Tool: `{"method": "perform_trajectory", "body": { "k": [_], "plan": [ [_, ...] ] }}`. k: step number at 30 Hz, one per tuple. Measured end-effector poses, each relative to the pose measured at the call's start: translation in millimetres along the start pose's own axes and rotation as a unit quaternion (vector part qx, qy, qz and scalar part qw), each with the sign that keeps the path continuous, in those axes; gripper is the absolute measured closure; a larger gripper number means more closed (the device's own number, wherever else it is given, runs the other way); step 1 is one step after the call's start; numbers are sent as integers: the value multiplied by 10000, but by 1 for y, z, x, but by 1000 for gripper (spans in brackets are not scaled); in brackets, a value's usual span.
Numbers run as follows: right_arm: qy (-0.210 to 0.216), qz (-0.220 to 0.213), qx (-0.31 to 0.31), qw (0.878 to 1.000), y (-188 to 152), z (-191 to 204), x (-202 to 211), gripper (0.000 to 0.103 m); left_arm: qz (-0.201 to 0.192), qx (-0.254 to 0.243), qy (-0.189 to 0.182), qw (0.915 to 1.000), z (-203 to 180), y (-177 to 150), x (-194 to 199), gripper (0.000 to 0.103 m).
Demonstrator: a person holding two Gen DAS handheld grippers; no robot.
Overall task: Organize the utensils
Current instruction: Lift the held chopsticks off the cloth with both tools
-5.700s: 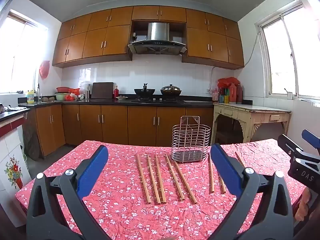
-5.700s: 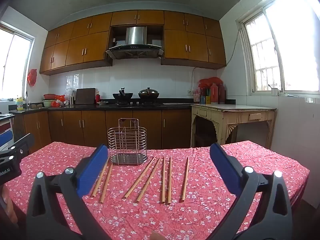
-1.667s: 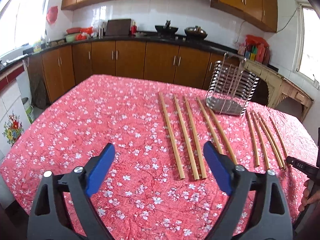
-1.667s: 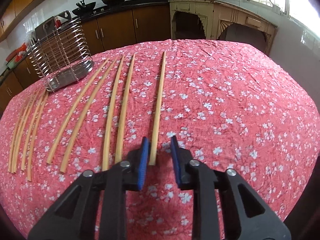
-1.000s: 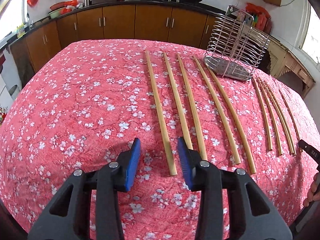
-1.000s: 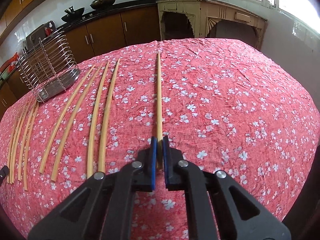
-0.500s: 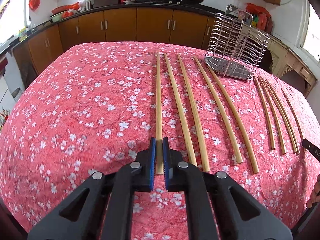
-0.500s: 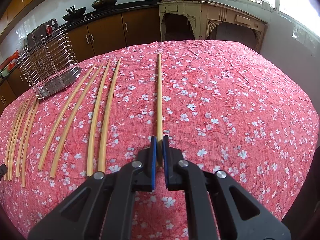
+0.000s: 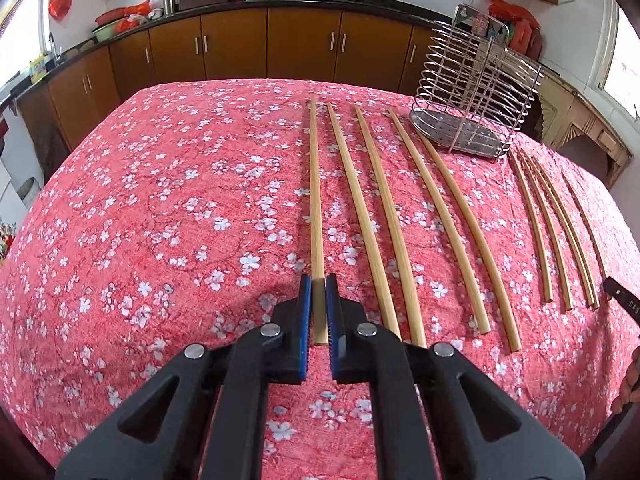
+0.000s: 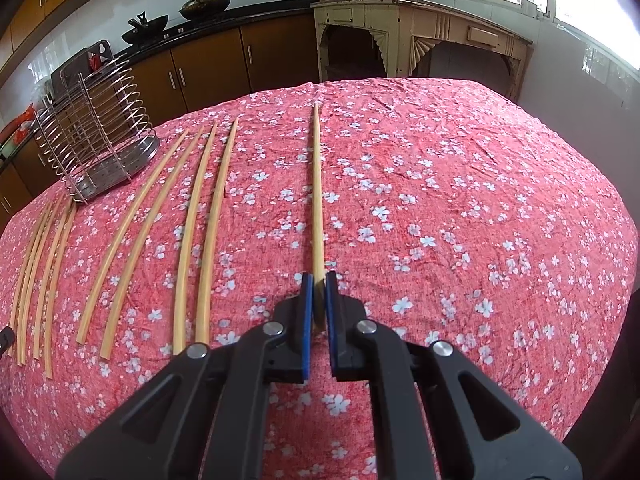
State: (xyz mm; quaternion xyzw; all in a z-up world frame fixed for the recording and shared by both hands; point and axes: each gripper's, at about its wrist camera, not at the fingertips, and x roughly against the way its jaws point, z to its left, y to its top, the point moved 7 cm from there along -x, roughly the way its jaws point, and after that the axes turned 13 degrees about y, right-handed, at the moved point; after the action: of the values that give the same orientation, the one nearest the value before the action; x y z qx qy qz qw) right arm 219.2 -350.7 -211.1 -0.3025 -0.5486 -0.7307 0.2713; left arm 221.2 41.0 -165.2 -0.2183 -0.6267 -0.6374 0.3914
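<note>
While both grips hold: two chopsticks pinched at once!
Left gripper [image 9: 319,298]: clenched on the near end of the leftmost chopstick [image 9: 315,200], farthest left of the wire rack [image 9: 476,92].
Right gripper [image 10: 319,298]: clamped on the rightmost chopstick [image 10: 317,192], well right of the rack [image 10: 94,136].
Loose chopsticks [image 10: 200,232]: flat on the floral tablecloth [image 10: 460,220], both sides of the rack.

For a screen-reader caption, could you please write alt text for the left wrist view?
The left gripper is shut on the near end of the leftmost chopstick, which lies on a red floral tablecloth. More chopsticks lie in a row to its right, and a wire utensil holder stands behind them.
</note>
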Motion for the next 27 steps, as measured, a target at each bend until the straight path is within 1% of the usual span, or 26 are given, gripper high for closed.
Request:
{"method": "perform_trajectory", "body": {
  "k": [3,8,12,15,19,27],
  "plan": [
    [50,96,0,9999,5,2,-5,95,67,-156,-3,9999,-5,6,-4,96],
    [-47,137,-25,9999,23,-3,-18,95,53,-310,111,9994,-6,19,-15,96],
    [-203,35,14,9998,35,-9,-28,95,14,-314,247,9992,-2,32,-27,96],
    [-165,12,-82,9998,38,-13,-31,95,-44,-246,323,9992,6,40,-35,96],
    [-134,1,-154,9998,40,-19,-31,95,-26,-90,124,9999,14,43,-37,96],
    [-200,12,-107,9997,42,-20,-32,95,-39,-164,-55,9998,15,32,-31,95]
  ]
}}
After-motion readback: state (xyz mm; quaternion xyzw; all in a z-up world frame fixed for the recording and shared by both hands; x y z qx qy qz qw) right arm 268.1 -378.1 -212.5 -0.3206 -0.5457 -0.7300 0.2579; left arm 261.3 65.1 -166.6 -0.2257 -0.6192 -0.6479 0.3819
